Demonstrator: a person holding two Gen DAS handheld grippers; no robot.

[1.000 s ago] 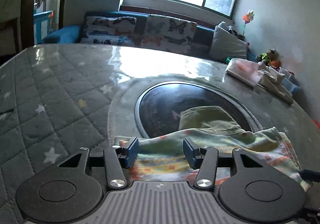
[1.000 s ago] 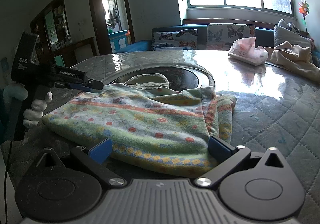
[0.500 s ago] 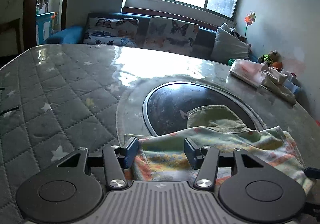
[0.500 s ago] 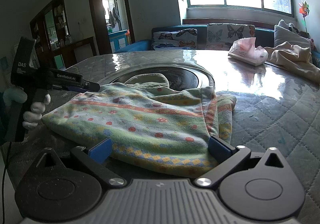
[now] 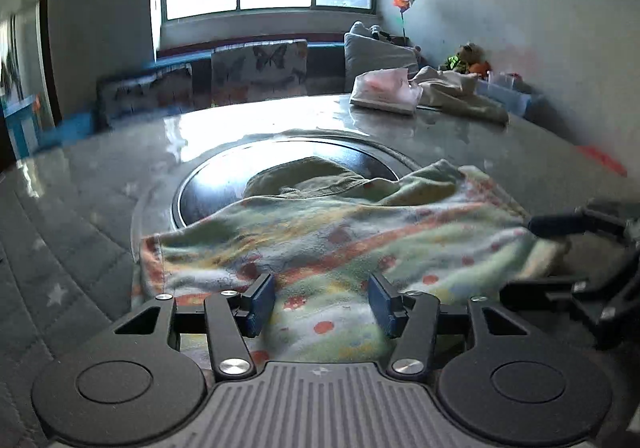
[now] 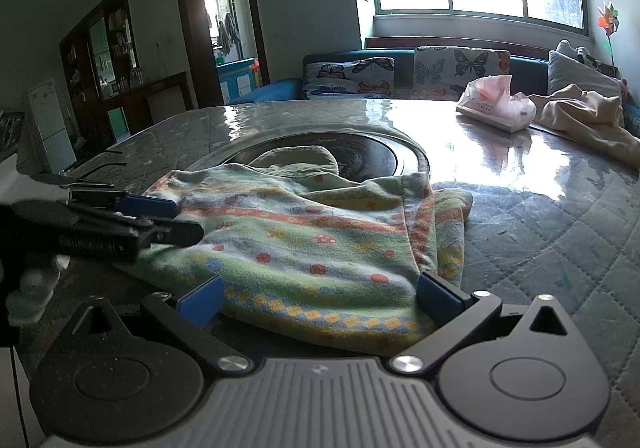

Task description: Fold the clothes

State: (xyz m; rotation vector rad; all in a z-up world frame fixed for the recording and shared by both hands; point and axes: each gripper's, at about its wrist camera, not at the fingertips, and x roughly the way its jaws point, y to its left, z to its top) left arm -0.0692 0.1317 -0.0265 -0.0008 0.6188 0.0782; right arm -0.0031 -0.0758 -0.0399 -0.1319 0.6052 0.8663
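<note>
Quilted tabletop [image 6: 560, 232], patterned garment [image 6: 312, 248] frame centre; left tool [image 5: 320, 300], right tool [image 6: 320, 300] both gape, empty. Pre-fold; next, pinch near hem.

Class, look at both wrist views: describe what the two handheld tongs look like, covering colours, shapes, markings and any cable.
Both tongs are black. The left tongs and right tongs each carry two blue pads on jointed links with silver pivot screws, round discs at either side and a grey ribbed plate between. In the right wrist view, white lettering, too blurred to read, runs along the left tongs' body, and a thin dark cable hangs below.
</note>
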